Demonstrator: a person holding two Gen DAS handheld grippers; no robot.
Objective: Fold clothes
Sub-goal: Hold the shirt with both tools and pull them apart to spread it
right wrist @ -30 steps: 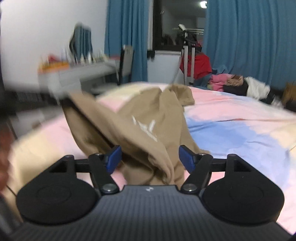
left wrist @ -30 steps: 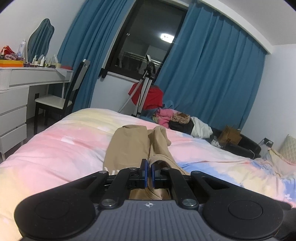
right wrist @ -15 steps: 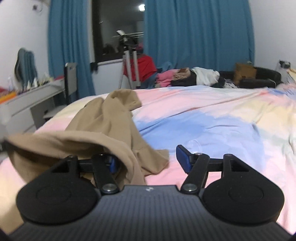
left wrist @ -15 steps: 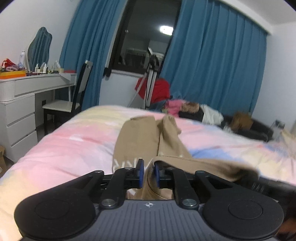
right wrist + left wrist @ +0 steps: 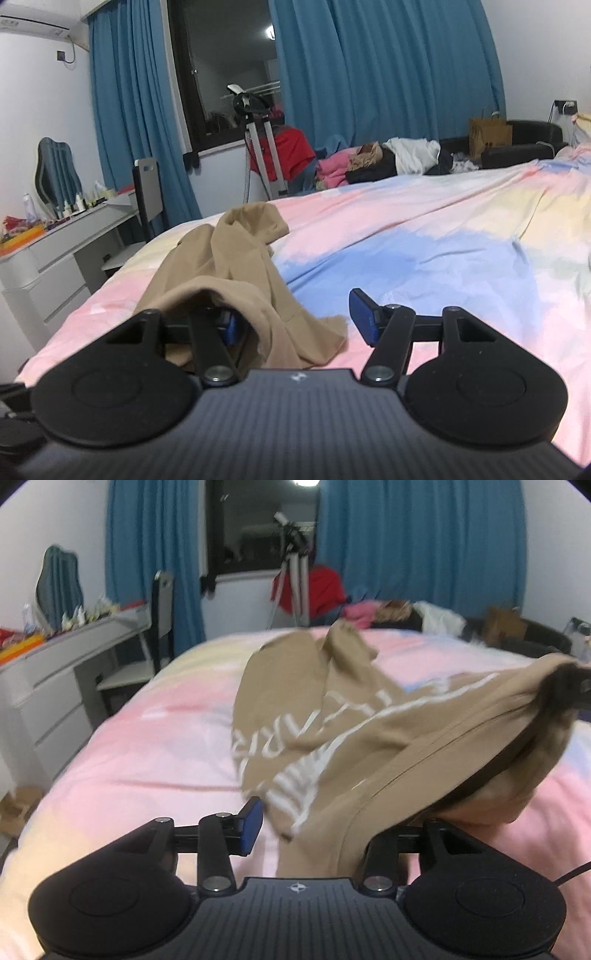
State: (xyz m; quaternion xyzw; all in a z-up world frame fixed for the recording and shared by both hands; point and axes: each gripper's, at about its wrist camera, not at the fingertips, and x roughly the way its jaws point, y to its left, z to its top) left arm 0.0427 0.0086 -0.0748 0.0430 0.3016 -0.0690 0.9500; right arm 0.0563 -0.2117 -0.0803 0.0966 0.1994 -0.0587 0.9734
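Fabric of the tan garment (image 5: 332, 716) is lying on the bed (image 5: 147, 760) between both tools, left tool (image 5: 317, 827) opening, right tool (image 5: 295, 325) closing, neither clamping it.

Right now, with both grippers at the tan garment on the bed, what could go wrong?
1. The left gripper is opening with the tan garment between its fingers; the cloth may drop bunched.
2. Cloth drapes over the right gripper's left finger and may drag when it withdraws.
3. The garment lies crumpled on the bedspread; folds may set crooked.
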